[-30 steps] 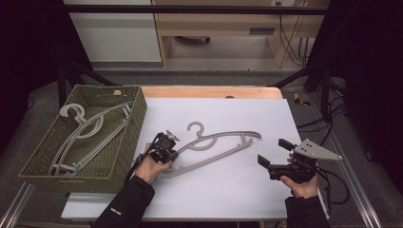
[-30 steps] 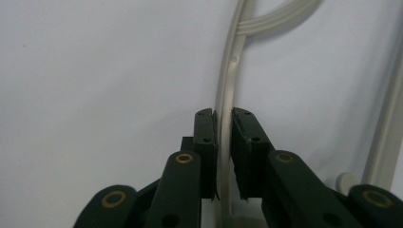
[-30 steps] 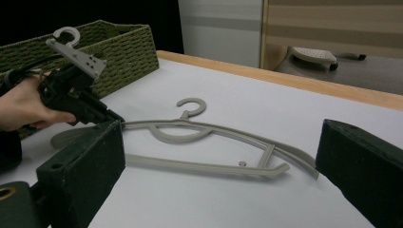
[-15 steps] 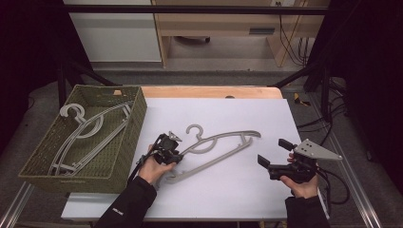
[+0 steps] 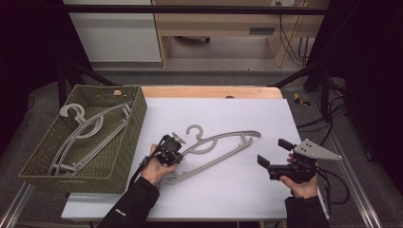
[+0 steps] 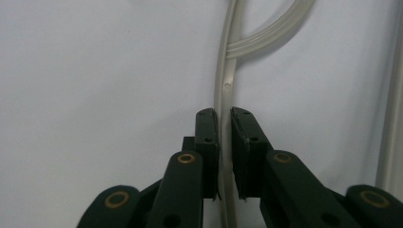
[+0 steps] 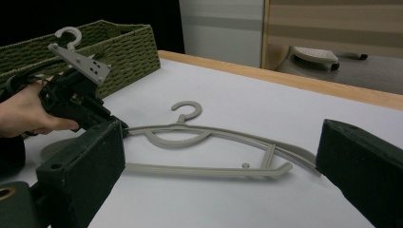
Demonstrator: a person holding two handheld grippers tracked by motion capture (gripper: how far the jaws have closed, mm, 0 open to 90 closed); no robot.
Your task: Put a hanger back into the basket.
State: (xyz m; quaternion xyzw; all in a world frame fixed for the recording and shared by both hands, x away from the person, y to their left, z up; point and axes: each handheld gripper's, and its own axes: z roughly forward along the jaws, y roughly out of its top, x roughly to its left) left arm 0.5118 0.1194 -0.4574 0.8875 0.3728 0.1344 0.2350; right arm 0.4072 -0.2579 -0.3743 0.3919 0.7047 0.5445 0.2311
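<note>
Left gripper view: the left gripper's [image 6: 224, 156] 2 black jaws are clamped tight on the thin upper arm of the grey hanger [image 6: 225, 90], rail pinched flat between the pads [image 6: 210, 142]. They've just been closing, w/ that rail between them. Compared to a sec ago in the high view the hand barely shifted along the rail, and the hanger hasn't moved on the white table [image 5: 228, 118], so my read is a quick re-bite for a better hold, not a pickup yet.

Using the hanger [image 5: 214, 149] as the landmark: left gripper [image 5: 177, 151] is on its left end, just below-left of the hook. The right gripper [image 5: 273, 156] sits off its right end, near but not touching, jaws spread wide w/ nothing in them, looking idle in the hand. From the right gripper view you look straight across the hanger [image 7: 209, 147] at the left gripper [image 7: 121, 129] on the far tip.

Further left of the hanger is the green woven basket [image 5: 135, 133], w/ at least 2 more hangers [image 5: 88, 135] of the same kind lying inside.

So imo the grip is now set, and next up is prob lifting this 1 and swinging it left into the basket. Held by 1 end, it may droop or twist.
</note>
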